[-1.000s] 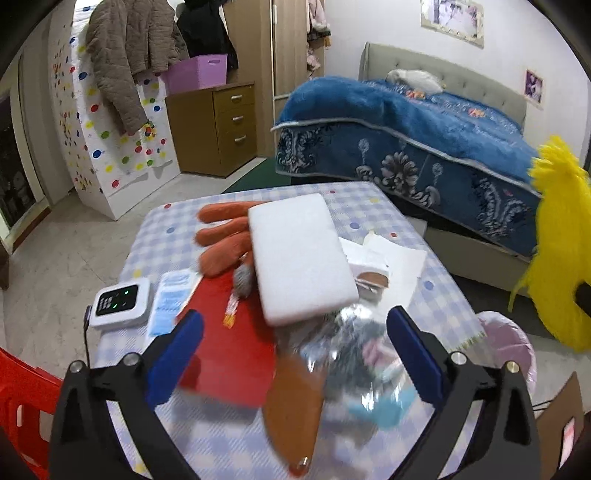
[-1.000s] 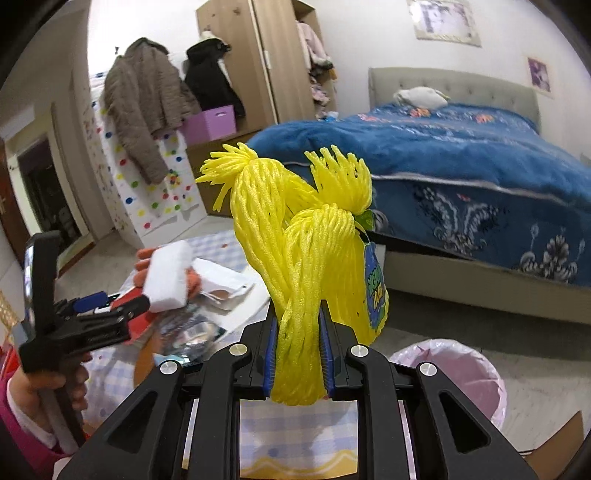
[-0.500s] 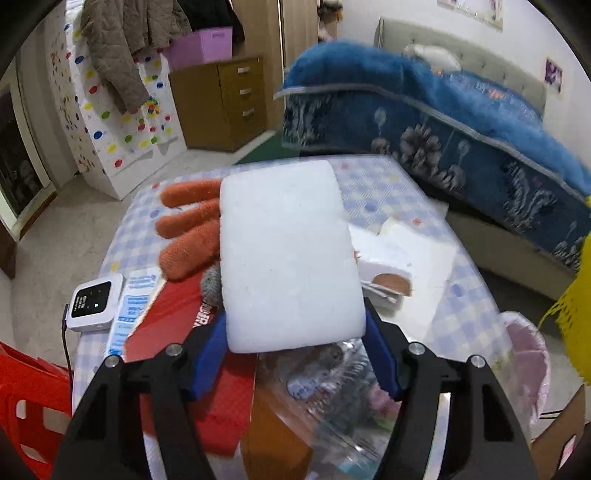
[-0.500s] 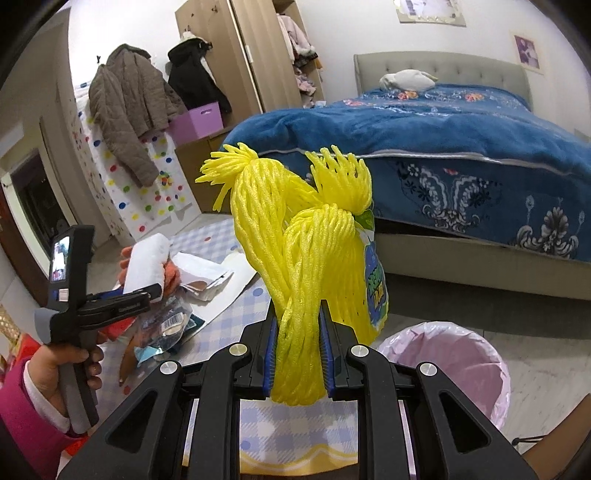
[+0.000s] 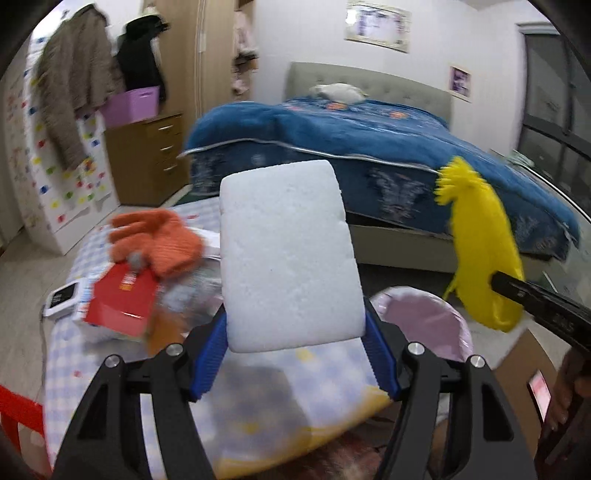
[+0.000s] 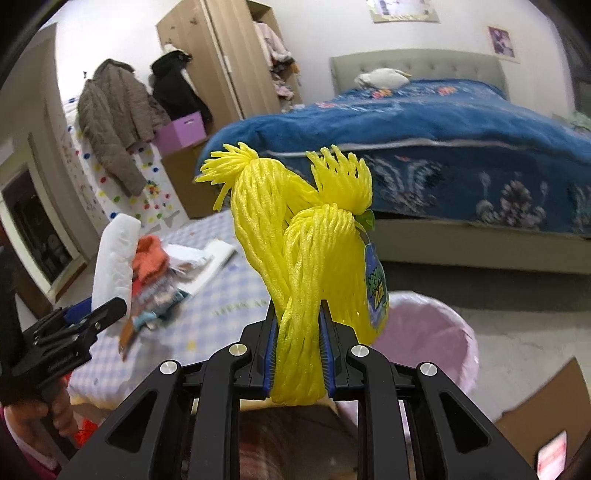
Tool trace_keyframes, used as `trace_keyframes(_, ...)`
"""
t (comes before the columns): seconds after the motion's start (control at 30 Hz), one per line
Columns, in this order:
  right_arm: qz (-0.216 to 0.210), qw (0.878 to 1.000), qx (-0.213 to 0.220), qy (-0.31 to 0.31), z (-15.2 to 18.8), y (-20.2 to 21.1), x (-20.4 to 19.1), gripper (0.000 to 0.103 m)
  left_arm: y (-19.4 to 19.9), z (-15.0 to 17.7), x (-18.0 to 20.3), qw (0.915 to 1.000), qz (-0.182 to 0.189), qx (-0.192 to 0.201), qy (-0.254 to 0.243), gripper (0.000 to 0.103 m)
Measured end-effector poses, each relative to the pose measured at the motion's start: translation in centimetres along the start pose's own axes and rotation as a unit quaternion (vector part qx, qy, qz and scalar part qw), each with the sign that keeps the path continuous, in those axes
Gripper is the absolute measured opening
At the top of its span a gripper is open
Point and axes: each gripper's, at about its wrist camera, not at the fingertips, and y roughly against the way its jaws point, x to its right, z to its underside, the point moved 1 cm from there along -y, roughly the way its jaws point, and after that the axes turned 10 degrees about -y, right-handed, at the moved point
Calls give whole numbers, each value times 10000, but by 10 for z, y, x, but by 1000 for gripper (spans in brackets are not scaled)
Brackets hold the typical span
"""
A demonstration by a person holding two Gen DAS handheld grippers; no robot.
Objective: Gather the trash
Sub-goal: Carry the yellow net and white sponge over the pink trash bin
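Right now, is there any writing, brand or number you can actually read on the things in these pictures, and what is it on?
None can be read.
Label on the yellow net bag: coloured lettering, too warped and blurred to read.
Red box: white print, blurred.
White device: dark screen, too small to read.
Checked tablecloth: a line of print, blurred.
Wall pictures: no readable text.

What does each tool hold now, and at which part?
The left tool holds the white foam slab by its near end. The right tool holds the yellow net bag by its bunched lower part.
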Motion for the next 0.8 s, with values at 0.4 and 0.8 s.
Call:
trace_keyframes(0.4, 490, 9968, -234, -591, 32, 12, 78, 20, -38, 4, 107, 9913, 993, -214, -835, 66)
trace_keyframes(0.8, 656, 9914, -675, -910, 29, -47, 128, 24, -111, -20, 148, 9843, 1326, -477, -1066, 67)
